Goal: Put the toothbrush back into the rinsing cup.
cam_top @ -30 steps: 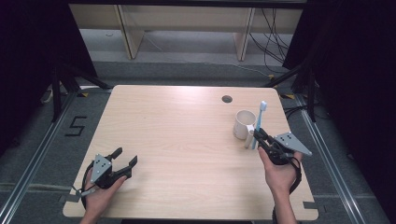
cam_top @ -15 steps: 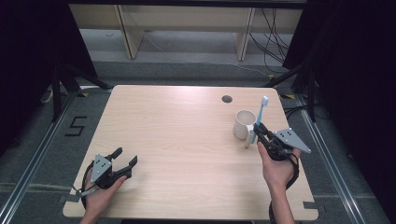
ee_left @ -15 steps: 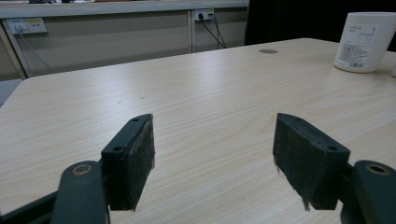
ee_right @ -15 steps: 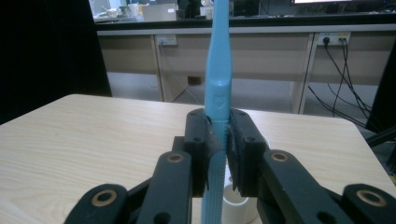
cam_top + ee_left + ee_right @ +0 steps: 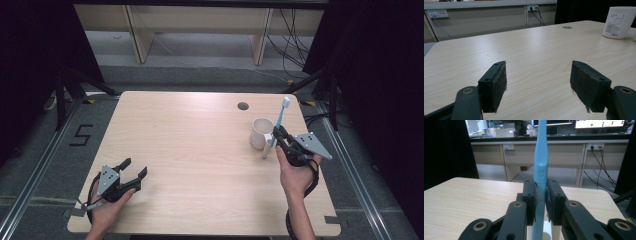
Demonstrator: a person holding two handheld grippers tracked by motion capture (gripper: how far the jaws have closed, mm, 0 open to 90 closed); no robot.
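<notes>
A light blue toothbrush [image 5: 277, 126] stands nearly upright in my right gripper [image 5: 276, 134], head up, just right of a white mug [image 5: 260, 133] near the table's right edge. In the right gripper view the jaws are shut on the toothbrush [image 5: 541, 172] at mid-handle, and the white mug's rim [image 5: 547, 232] shows below them. My left gripper [image 5: 134, 168] rests low at the table's front left, open, with nothing between its pads [image 5: 496, 83]. The mug [image 5: 619, 22] stands far off in the left gripper view.
The wooden table [image 5: 200, 150] has a round cable hole [image 5: 243, 106] near its far edge. Behind the table are shelving legs and cables on the floor. A metal rail runs along each side of the table.
My right gripper has lifted the toothbrush a little and moved it slightly away from the person, beside the mug. The left gripper has stayed still.
</notes>
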